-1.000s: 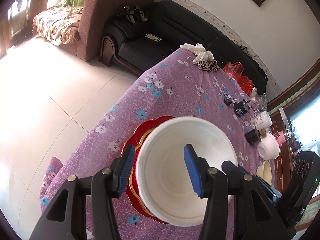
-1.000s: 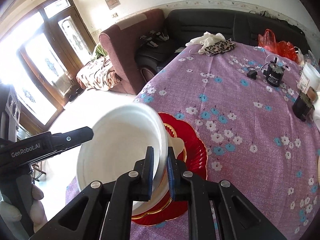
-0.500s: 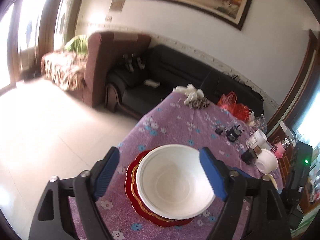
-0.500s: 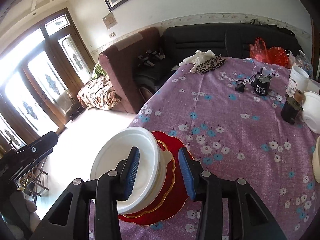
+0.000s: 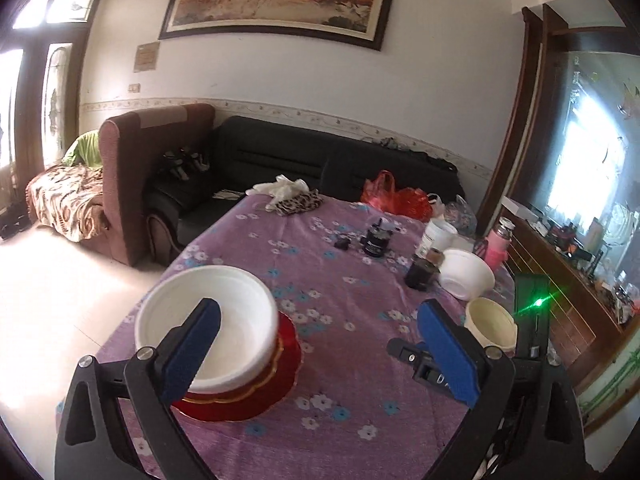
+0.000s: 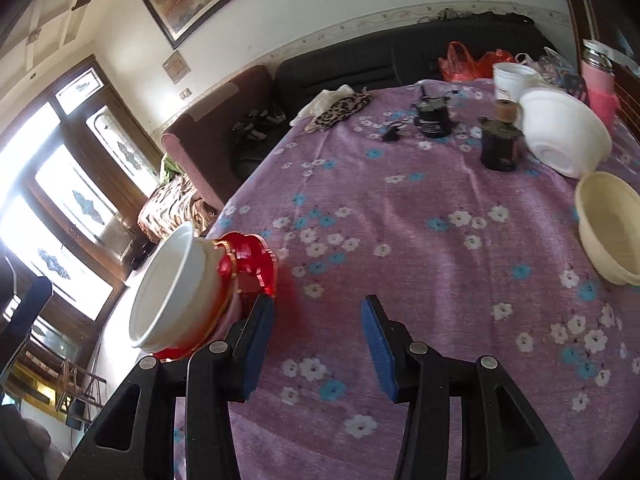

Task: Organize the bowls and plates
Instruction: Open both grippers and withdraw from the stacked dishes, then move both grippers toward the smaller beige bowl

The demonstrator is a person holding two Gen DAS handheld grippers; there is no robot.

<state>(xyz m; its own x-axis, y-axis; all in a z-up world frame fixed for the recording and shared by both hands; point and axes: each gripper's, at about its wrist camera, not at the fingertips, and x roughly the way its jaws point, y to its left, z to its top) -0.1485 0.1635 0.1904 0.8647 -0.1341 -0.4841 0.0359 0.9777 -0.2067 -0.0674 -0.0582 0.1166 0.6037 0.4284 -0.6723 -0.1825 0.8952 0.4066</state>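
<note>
Both grippers tilt downward over the purple flowered tablecloth (image 6: 400, 220). The left gripper (image 5: 320, 352), at the frame's bottom, has its jaws opening wide with nothing between them. The large white foam bowl (image 5: 208, 320) sits on the red gold-rimmed plate (image 5: 260, 392) at lower left, behind the left finger. The right gripper (image 6: 318, 344) is also opening, empty, bowl at its left.

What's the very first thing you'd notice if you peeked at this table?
The big white bowl sitting on a shiny red plate near the table's edge stands out against the purple flowery tablecloth. Across the table, another white bowl and a cream bowl sit side by side. Both the left gripper and right gripper are empty, their jaws opening.
</note>
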